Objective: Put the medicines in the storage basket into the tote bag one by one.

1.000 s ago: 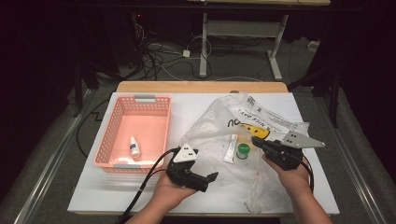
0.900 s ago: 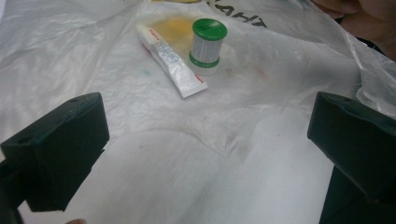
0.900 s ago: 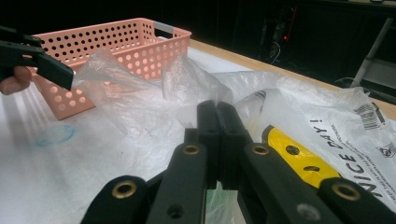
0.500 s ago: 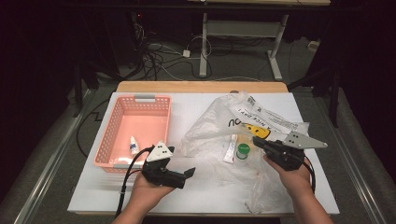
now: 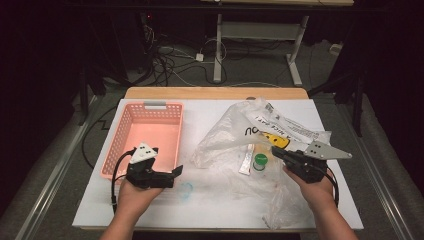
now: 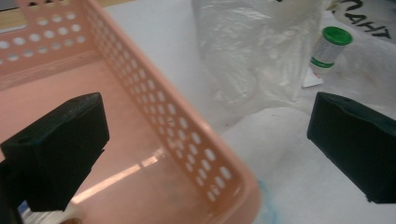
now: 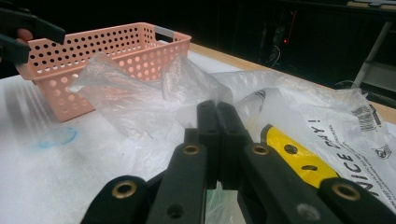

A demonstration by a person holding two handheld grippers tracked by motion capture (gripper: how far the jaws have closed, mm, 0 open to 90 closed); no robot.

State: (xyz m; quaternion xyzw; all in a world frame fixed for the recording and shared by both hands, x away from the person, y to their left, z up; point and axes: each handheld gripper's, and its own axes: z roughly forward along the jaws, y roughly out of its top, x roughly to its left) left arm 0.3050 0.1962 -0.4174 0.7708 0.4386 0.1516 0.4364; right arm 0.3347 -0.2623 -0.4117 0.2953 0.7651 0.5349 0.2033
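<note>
My left tongs [image 5: 172, 172] hang wide open over the basket's [image 5: 150, 112] corner.
The basket is pink with many round holes; my right tongs [image 5: 278, 152] are clenched tight on the bag [image 5: 225, 135].

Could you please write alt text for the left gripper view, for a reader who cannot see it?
Two open black jaws of the left hand-held gripper straddle the near corner of a pink perforated basket on a white table. Beyond lie a crumpled clear plastic bag and a small green-capped bottle.

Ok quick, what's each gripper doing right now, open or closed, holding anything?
Left gripper: open, nothing between its jaws, over the pink basket's corner.
Right gripper: closed, pressed together at the plastic bag; whether it pinches it, unclear.
</note>
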